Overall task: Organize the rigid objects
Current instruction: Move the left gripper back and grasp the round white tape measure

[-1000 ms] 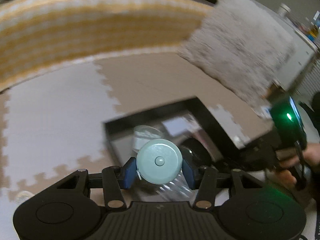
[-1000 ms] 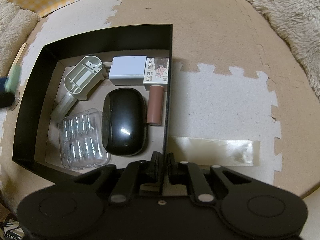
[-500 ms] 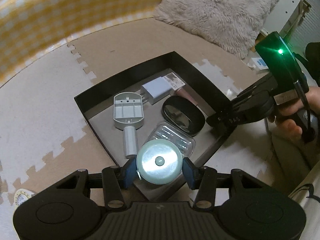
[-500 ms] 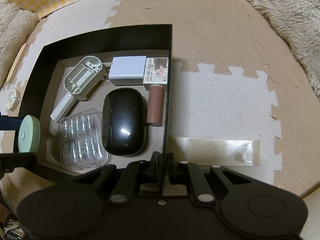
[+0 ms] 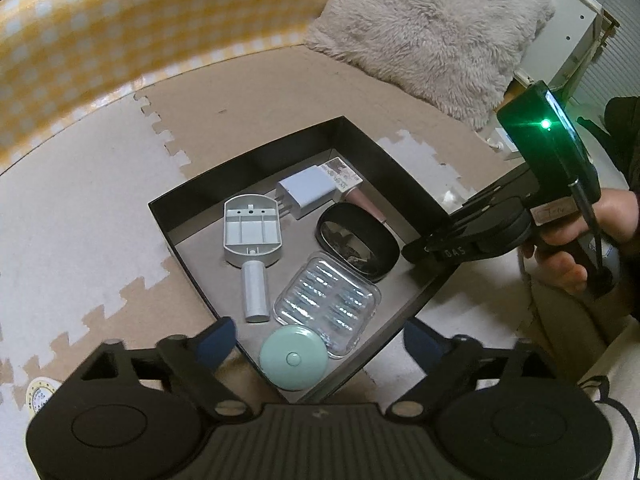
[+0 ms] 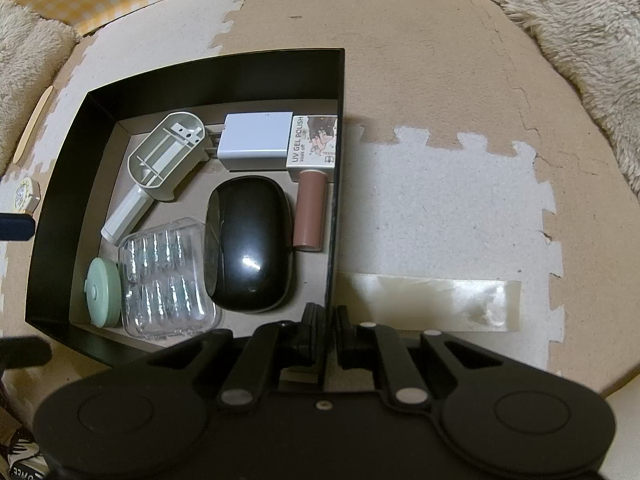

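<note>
A black open box [image 5: 188, 248] [image 6: 56, 200] sits on the foam floor mat. In it lie a mint round tape measure [image 5: 294, 358] [image 6: 105, 293], a clear plastic case [image 5: 326, 306] [image 6: 166, 280], a black mouse [image 5: 358, 242] [image 6: 248, 244], a grey handled part [image 5: 251, 236] [image 6: 160, 168], a white charger [image 5: 308, 192] [image 6: 256, 140] and a gel polish bottle [image 6: 310, 184]. My left gripper [image 5: 316, 338] is open and empty just above the tape measure. My right gripper [image 6: 326, 330] is shut on the box's right wall [image 6: 334, 200], also seen from the left wrist view [image 5: 424, 248].
A yellow checkered cushion [image 5: 100, 40] and a fluffy grey pillow [image 5: 432, 36] border the mat. A strip of clear tape [image 6: 432, 300] lies right of the box. A small round sticker [image 5: 38, 394] [image 6: 26, 196] and a wooden stick [image 6: 34, 124] lie left of it.
My left gripper carried the tape measure over the box, opened and let it go. It now lies in the box's near corner. The right gripper stayed clamped on the wall.
</note>
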`<action>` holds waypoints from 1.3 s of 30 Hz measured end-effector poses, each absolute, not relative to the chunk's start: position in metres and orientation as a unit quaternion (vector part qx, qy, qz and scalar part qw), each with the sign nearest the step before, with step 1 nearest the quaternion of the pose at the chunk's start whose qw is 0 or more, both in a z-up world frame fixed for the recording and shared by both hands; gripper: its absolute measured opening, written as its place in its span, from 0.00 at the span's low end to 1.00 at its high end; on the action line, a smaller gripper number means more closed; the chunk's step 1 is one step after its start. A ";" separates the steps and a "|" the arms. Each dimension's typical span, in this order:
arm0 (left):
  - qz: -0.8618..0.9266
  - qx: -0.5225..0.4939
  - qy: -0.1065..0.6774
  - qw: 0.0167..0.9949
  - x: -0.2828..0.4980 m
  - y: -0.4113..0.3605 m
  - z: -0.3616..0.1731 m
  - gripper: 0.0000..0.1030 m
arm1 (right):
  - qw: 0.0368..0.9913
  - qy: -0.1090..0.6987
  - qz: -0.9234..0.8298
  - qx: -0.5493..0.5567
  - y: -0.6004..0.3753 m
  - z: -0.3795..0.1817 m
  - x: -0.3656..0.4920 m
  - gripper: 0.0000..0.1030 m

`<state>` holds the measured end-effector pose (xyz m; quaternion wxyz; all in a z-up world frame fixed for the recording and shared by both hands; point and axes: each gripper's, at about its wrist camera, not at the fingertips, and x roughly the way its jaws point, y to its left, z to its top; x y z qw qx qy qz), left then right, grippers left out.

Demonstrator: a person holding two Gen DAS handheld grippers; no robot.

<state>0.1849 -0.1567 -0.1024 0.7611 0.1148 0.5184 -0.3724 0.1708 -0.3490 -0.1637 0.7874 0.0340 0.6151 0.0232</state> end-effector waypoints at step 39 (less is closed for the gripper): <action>-0.122 -0.020 0.505 0.854 0.263 -0.012 -0.107 1.00 | 0.787 0.615 0.023 0.034 -0.348 -0.163 0.171 0.11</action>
